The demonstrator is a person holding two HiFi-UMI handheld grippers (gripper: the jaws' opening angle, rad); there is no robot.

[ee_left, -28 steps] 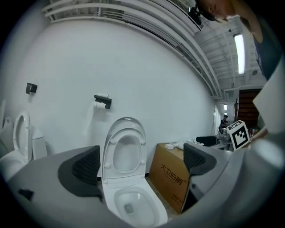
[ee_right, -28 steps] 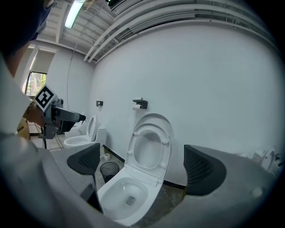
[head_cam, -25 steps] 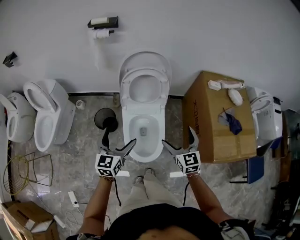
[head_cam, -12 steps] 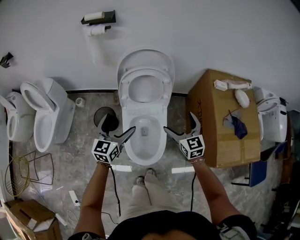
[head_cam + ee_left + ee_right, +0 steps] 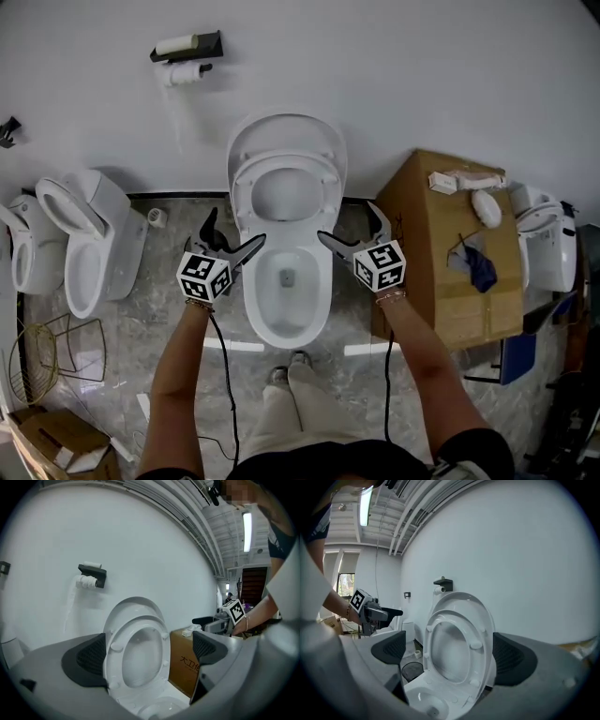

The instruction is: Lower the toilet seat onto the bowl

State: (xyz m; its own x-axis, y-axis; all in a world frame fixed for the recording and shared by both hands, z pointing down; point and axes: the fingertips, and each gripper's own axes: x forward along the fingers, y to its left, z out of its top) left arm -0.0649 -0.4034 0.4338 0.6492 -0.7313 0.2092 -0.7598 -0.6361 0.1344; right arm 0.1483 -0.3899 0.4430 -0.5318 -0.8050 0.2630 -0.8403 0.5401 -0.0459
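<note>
Plainly, the lowering has not started. At the far left, an open cardboard carton (image 5: 52, 439) on the floor holds something pale that cannot be identified, and the wire basket (image 5: 33, 349) beside it shows nothing inside.

The left gripper (image 5: 236, 231) hovers just left of the bowl, its jaws spread wide with nothing between them. Its own view only looks past them at the toilet. The toilet seat (image 5: 285, 161) stands upright, leaning back against the raised lid (image 5: 286, 129), and is apart from both grippers. Below it the bowl (image 5: 251, 302) is uncovered, with a little water around the drain at its bottom. The right gripper (image 5: 347, 222) mirrors the other just right of the bowl, jaws likewise spread and gripping nothing.

The whole job is left to do: reach the seat's upper edge, tip it forward and ease it down onto the rim.

At the right, a closed cardboard box (image 5: 436, 272) carries a few white items (image 5: 487, 208) and a blue cloth (image 5: 478, 265) on its top.
</note>
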